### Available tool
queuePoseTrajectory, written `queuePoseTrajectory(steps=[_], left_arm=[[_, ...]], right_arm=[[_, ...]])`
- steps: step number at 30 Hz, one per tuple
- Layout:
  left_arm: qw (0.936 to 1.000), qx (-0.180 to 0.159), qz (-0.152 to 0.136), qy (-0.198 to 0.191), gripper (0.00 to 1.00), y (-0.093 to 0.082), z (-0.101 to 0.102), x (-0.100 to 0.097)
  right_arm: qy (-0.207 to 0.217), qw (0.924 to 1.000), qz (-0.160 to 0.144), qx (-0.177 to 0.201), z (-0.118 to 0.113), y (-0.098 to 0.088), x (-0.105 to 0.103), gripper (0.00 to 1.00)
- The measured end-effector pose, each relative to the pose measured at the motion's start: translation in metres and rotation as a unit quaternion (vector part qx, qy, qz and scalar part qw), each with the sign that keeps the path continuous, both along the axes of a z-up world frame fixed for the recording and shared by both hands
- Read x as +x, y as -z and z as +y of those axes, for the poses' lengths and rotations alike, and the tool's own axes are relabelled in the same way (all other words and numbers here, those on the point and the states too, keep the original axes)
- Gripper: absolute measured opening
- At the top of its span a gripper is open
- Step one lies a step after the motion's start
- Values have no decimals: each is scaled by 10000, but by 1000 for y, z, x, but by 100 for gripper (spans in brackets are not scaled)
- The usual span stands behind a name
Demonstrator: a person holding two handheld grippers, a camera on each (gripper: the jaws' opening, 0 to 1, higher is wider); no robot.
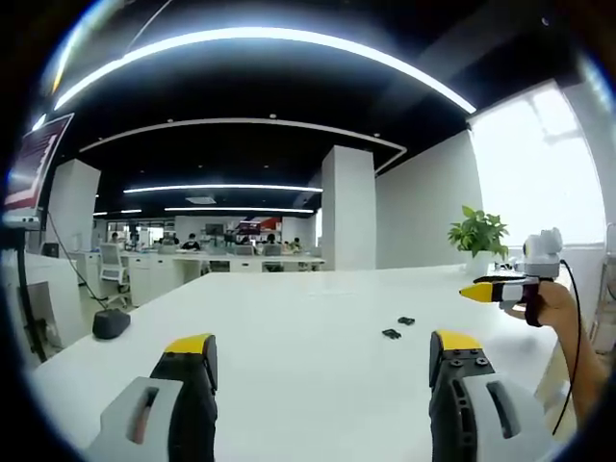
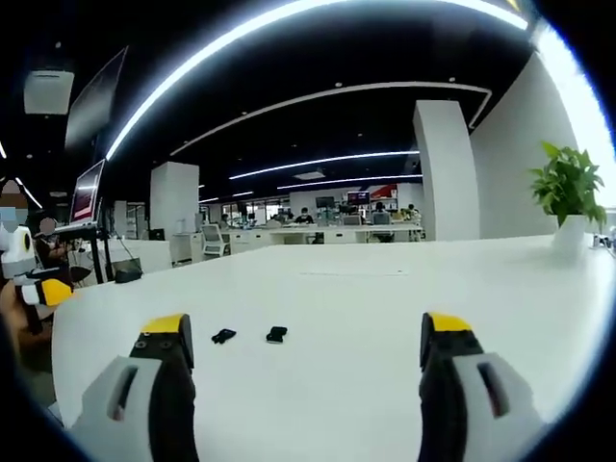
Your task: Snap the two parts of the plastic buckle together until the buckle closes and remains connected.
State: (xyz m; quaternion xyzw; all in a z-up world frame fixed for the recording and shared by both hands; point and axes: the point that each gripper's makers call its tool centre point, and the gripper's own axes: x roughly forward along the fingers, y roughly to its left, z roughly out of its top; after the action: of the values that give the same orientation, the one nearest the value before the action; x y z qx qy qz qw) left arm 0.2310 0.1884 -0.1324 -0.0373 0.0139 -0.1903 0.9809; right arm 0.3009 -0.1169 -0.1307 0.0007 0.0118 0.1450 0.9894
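Buckle halves (image 2: 223,336) (image 2: 276,334) lie apart, unjoined, side by side on the white bench (image 2: 385,308), ahead of both empty grippers (image 1: 322,361) (image 2: 303,351), fingers spread wide, neither clearly nearer.

Surface: the long white surface (image 1: 289,327) in front of me, smooth and plain, reaching away toward the office behind; I see it again in the right gripper view (image 2: 385,289).
Buckle parts: two small black pieces lie on it near each other, not touching (image 1: 391,334) (image 1: 406,320); in the right gripper view they sit side by side (image 2: 223,336) (image 2: 277,334).
Far edge: a white pot with a green plant (image 2: 568,207) stands on it.
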Motion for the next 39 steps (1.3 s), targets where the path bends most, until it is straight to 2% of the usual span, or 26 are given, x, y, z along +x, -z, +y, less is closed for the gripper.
queuePoseTrajectory(steps=[24,39], left_arm=[[10000,-8,15,18,93,2,-2,0],[10000,-20,28,0,93,4,-2,-1]], right_arm=[[-10,10000,79,-44,13,-3,20,99],[-75,9999,20,-88,21,-15,31,100]])
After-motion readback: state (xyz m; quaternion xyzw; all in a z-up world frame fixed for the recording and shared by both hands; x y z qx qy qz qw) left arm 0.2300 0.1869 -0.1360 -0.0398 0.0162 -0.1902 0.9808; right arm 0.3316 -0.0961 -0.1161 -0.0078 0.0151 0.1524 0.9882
